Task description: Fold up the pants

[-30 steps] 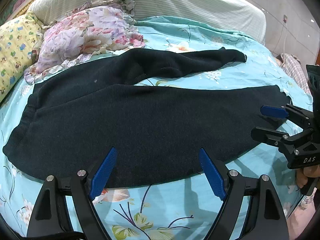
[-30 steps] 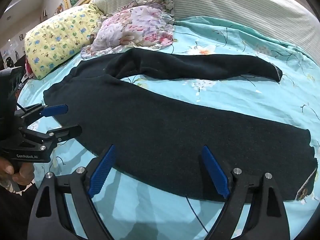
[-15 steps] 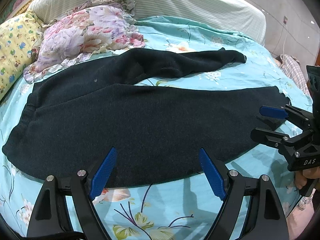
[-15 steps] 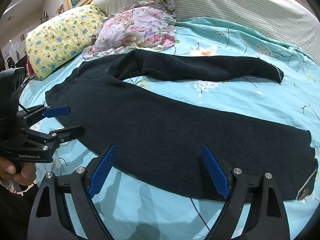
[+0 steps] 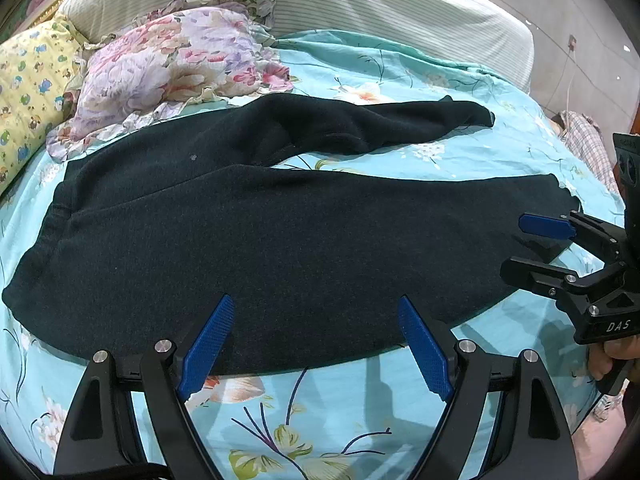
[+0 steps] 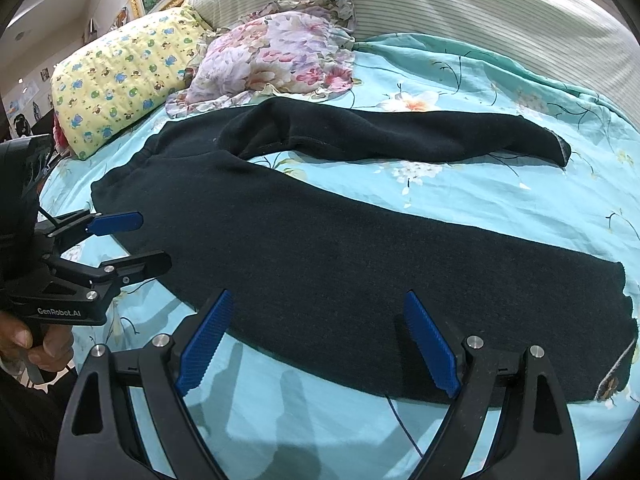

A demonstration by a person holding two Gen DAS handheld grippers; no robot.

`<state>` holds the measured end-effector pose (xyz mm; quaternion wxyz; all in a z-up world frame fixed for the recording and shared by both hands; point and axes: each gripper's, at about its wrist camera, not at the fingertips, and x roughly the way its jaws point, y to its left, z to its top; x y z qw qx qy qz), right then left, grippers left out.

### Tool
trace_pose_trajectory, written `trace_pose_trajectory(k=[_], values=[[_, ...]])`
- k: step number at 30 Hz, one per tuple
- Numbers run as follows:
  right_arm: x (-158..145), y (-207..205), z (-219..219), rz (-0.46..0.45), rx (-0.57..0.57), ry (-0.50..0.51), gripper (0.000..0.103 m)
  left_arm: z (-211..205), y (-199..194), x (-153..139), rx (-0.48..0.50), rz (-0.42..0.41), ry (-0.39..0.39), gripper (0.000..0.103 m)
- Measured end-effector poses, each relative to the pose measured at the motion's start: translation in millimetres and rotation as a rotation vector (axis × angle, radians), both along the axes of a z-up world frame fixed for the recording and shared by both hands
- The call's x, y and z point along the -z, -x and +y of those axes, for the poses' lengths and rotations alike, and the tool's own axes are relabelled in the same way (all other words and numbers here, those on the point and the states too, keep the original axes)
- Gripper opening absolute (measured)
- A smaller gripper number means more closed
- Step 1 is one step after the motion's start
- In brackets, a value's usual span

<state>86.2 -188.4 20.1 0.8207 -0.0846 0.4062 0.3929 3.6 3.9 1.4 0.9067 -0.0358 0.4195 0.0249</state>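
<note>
Pants (image 5: 288, 240) flat on bed, near edge beneath both gaping tongs.

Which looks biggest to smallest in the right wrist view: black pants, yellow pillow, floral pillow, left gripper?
1. black pants, by far the largest.
2-3. yellow pillow and floral pillow: look alike, not ranked.
4. left gripper: smallest in view, though cut off at the frame edge and nearer the camera, so unsure.

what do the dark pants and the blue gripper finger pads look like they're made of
Dark pants: likely thick knit or fleece, matte and fuzzy, lying limp on the turquoise floral bedsheet. Blue ribbed finger pads: probably rubber or moulded plastic, matte, with fine ridges.
</note>
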Motion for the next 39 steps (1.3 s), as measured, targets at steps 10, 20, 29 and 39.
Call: trace_pose_trajectory(k=[10, 20, 29, 39], values=[[-0.9, 0.3, 1.7, 0.001, 0.003, -0.005, 0.088, 0.5, 0.7, -0.6, 0.007, -0.005, 0.013, 0.085], [-2.3, -0.4, 1.3, 0.000, 0.004, -0.006, 0.088, 1.3, 1.4, -1.5, 0.011, -0.003, 0.020, 0.085], [-2.9, -1.9, 1.0, -0.002, 0.004, -0.002, 0.088, 3.9, -1.6, -4.2, 0.044, -0.003, 0.031, 0.085], [-9.4, -11.6, 0.7, 0.006, 0.019, 0.008, 0.088, 7.3, -15.6, -12.8, 0.091, -0.014, 0.021, 0.085]])
